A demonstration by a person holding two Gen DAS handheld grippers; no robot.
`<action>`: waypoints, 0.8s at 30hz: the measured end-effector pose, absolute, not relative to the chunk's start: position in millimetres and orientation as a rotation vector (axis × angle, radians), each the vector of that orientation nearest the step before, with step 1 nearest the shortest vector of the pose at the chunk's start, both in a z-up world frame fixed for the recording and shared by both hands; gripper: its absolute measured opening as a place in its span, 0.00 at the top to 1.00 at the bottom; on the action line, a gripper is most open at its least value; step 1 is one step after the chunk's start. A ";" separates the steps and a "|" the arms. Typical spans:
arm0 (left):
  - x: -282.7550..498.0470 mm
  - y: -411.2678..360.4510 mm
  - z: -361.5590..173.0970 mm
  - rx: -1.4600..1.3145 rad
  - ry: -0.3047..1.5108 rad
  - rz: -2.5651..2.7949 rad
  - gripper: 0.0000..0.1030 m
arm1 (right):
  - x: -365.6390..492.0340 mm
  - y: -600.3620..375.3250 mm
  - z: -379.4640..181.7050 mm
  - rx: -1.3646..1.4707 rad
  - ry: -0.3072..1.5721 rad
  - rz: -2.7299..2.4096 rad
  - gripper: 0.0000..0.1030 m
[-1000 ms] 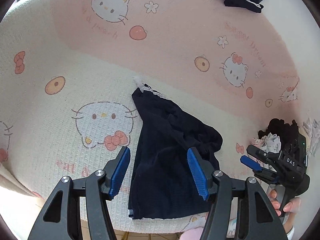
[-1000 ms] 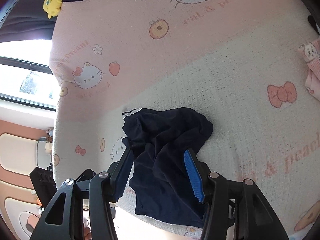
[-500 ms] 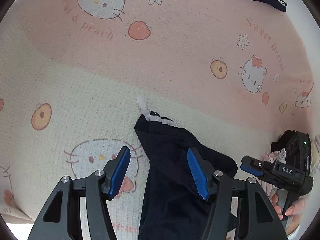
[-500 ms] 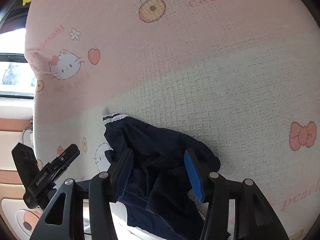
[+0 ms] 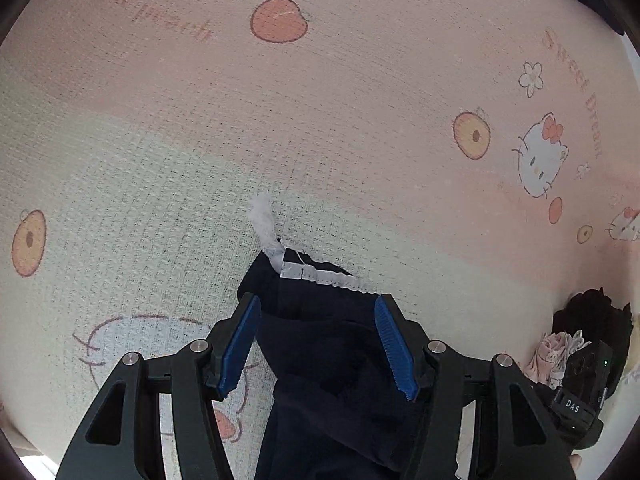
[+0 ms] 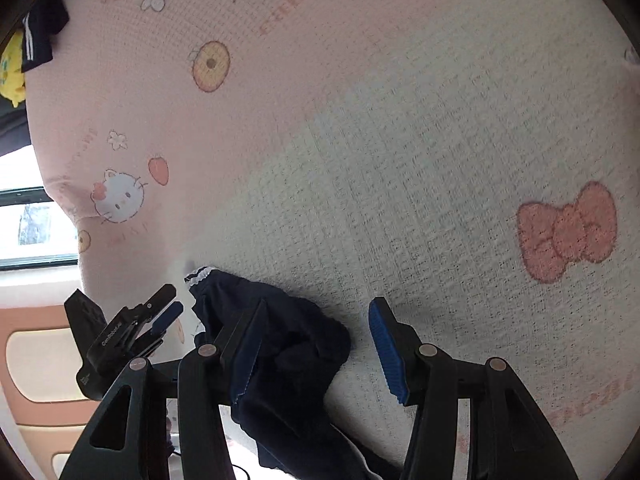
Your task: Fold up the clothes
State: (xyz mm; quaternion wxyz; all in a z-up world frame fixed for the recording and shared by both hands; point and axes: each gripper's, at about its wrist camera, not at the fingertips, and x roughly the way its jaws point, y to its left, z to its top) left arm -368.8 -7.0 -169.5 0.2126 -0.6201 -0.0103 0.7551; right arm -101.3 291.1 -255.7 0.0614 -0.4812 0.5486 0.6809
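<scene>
Pink/cream cartoon-print bedspread [image 6: 400, 160] w/ bright daylit window [image 6: 36, 224] at left

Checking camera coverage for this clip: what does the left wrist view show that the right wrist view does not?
Only the left wrist view shows the white drawstring sticking out of the garment's waistband, and a dark and pale pile of clothes at the right edge.

Only the right wrist view shows a window at the left, a yellow plush toy and a red bow print.

Both show the dark navy garment crumpled on the pink-and-cream blanket, with the left tool and right tool open over it.
</scene>
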 end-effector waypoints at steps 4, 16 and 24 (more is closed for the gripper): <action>-369.3 2.0 -177.3 -1.715 0.052 2.105 0.45 | -106.5 279.6 -265.4 -1.502 1.699 2.089 0.49; -362.6 4.2 -209.5 -1.693 0.144 2.085 0.45 | -97.2 272.5 -268.1 -1.456 1.740 2.081 0.49; -366.6 0.7 -219.6 -1.652 0.142 2.115 0.45 | -105.8 267.5 -275.8 -1.386 1.797 2.105 0.49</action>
